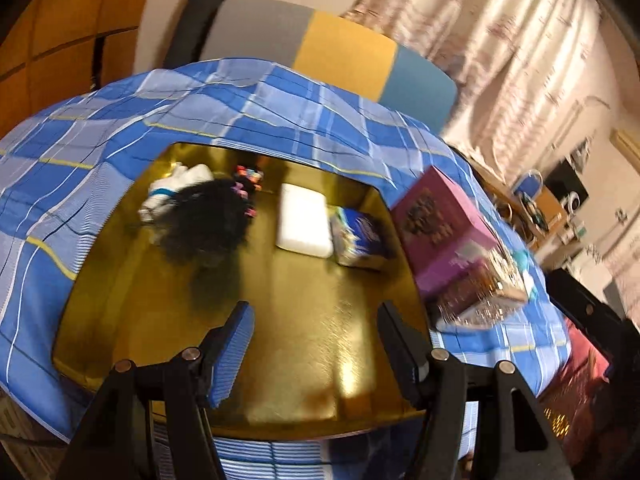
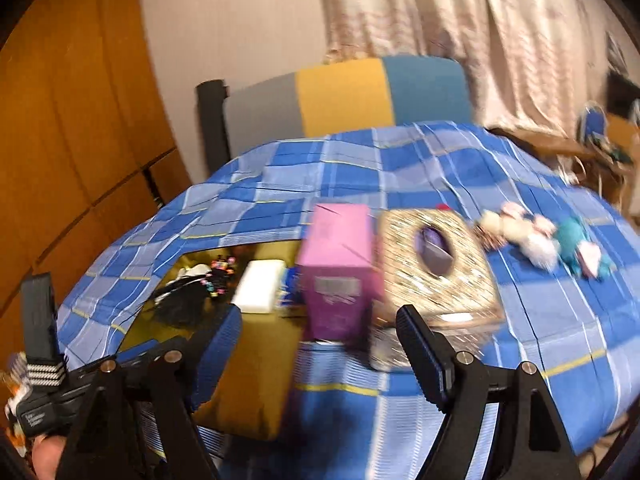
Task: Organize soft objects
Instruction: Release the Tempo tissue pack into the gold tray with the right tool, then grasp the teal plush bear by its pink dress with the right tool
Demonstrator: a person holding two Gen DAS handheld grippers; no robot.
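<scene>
Gold tray (image 1: pixel 320 344) fills left view under left gripper (image 1: pixel 316 344), jaws wide, empty. Right gripper (image 2: pixel 320 344) likewise wide, empty. Only right view shows plush toys (image 2: pixel 536 236) far right on blue plaid cloth (image 2: pixel 520 320), past pink box (image 2: pixel 340 272). Chair (image 2: pixel 344 96), curtain (image 2: pixel 480 20) behind.

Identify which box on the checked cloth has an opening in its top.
The glittery silver box, right of the pink box: an oval hole shows in its top, while the pink box's top is closed.

Warm indoor light, motion blur – fisheye-bent edges; tray (image 1: pixel 320 340) glare
</scene>
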